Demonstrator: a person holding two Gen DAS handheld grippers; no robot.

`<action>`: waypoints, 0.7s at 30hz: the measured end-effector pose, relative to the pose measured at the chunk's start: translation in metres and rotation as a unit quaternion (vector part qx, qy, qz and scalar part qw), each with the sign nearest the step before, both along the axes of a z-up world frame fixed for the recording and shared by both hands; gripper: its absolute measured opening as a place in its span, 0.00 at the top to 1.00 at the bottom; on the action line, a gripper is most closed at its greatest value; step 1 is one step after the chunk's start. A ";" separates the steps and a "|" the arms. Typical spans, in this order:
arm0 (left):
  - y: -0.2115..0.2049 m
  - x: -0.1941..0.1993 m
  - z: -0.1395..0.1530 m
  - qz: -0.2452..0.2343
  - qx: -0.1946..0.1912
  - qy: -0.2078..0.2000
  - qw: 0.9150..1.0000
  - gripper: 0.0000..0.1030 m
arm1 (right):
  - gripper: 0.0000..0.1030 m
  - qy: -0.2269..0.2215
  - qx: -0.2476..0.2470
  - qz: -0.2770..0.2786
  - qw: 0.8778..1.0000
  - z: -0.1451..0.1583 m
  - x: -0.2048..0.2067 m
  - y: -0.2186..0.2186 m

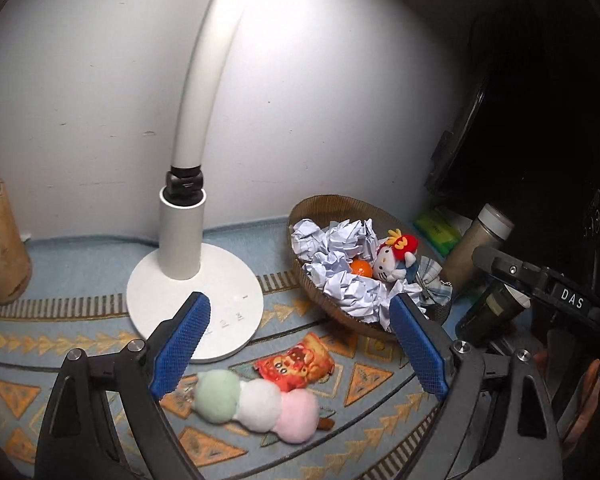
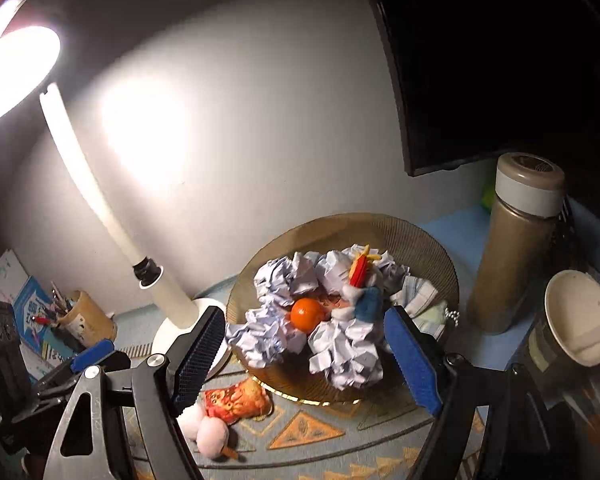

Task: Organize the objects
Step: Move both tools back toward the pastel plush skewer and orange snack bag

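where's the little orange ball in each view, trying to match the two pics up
Left wrist view: the orange ball sits right of centre, in the basket, just left of the cat plush.
Right wrist view: the ball is at centre, among the crumpled paper in the basket.
Shared landmark: the white lamp base, left of the basket in both.

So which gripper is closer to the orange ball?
Right. The right gripper hangs open just in front of the orange ball in the basket. The left gripper is open farther back, over the dango plush.
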State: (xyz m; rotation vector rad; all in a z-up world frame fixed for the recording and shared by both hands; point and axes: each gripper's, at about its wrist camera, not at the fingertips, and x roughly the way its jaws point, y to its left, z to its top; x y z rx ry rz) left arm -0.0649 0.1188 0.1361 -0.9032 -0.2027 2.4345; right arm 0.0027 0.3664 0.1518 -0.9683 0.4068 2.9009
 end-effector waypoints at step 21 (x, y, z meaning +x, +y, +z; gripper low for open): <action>-0.081 0.063 -0.120 0.168 -0.062 -0.074 0.981 0.09 | 0.21 -0.073 0.083 0.046 0.993 -0.140 0.018 -0.071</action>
